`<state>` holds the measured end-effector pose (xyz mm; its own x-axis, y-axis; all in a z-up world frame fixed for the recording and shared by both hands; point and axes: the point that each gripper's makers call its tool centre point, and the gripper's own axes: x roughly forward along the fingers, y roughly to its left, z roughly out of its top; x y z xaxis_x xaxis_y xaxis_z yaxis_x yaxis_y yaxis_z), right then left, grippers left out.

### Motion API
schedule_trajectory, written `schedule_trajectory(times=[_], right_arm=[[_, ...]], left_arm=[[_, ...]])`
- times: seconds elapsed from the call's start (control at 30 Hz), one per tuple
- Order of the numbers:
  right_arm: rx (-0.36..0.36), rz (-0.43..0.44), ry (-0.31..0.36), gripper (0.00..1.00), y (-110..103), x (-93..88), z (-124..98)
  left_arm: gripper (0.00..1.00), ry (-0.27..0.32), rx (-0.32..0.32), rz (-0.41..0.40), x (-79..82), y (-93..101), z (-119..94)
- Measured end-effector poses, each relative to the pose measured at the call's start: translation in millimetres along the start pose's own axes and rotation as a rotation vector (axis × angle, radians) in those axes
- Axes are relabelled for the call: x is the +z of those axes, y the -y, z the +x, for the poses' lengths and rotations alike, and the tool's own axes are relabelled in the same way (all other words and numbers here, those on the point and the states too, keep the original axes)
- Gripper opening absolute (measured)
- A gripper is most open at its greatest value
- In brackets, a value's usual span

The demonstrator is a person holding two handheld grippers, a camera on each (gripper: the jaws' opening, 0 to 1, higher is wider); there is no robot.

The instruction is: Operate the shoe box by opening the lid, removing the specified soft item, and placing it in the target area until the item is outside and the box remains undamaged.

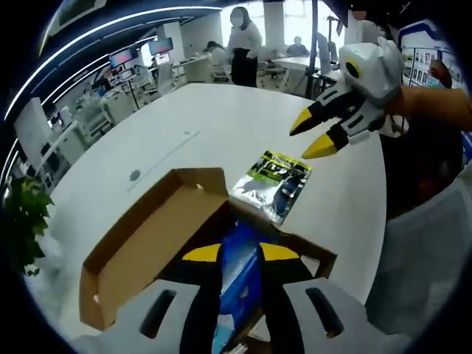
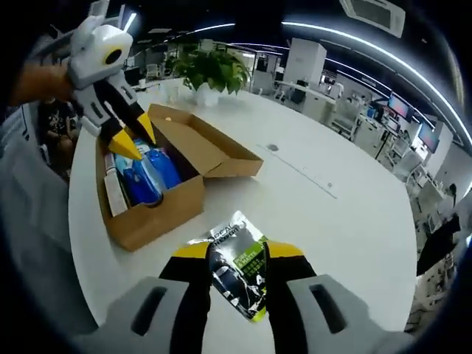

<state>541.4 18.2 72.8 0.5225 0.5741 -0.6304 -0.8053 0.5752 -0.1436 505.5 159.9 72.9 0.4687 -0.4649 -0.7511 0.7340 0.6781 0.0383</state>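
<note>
Box (image 2: 158,195) sits open near table (image 2: 346,221) edge, lid (image 2: 210,144) flapped back, undamaged as far as I see. L gripper (image 2: 133,144) hangs over blue stuff (image 2: 147,173) inside, jaws apart, empty. Beyond it, pouch (image 1: 271,183) lies flat on table, outside box, w/ R gripper (image 1: 313,136) above, jaws apart, holding nothing. Looks basically done; only pulling hands away left.

A white counter (image 1: 221,125) carries the things, and a small round grey disc (image 1: 135,175) sits in its surface, off to the left of the left hand-held gripper (image 1: 240,252). A leafy green plant (image 2: 210,68) stands at the counter's far end, beyond the right hand-held gripper (image 2: 237,249). Farther off, a person in a white top (image 1: 243,46) stands among office desks with screens (image 1: 136,53).
</note>
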Motion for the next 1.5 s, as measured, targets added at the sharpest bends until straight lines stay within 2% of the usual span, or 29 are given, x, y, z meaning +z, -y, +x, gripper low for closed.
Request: schedule_trajectory(times=[0.13,0.3,0.7,0.9,1.07,1.17,1.5], right_arm=[[0.027,-0.023,0.017,0.24,-12,13.6,4],[0.059,-0.057,0.032,0.24,-23,28.8,14],[0.15,-0.131,0.047,0.23,-57,51.0,40],[0.189,-0.182,0.025,0.23,-74,49.9,52],[0.205,-0.27,0.006,0.22,-86,49.6,61],[0.222,-0.286,0.004,0.21,-93,51.2,69],[0.242,-0.309,-0.03,0.12,-110,45.6,98]], left_arm=[[0.18,-0.014,-0.017,0.012,-7.3,-0.2,2],[0.18,-0.002,-0.052,-0.011,-13.6,1.1,3],[0.18,-0.023,-0.108,0.031,-28.5,1.9,12],[0.18,-0.045,-0.138,0.058,-30.8,5.9,21],[0.17,-0.077,-0.159,0.071,-38.6,5.5,26],[0.14,-0.1,-0.172,0.09,-44.3,5.7,27],[0.0,-0.116,-0.191,0.082,-50.9,5.5,26]])
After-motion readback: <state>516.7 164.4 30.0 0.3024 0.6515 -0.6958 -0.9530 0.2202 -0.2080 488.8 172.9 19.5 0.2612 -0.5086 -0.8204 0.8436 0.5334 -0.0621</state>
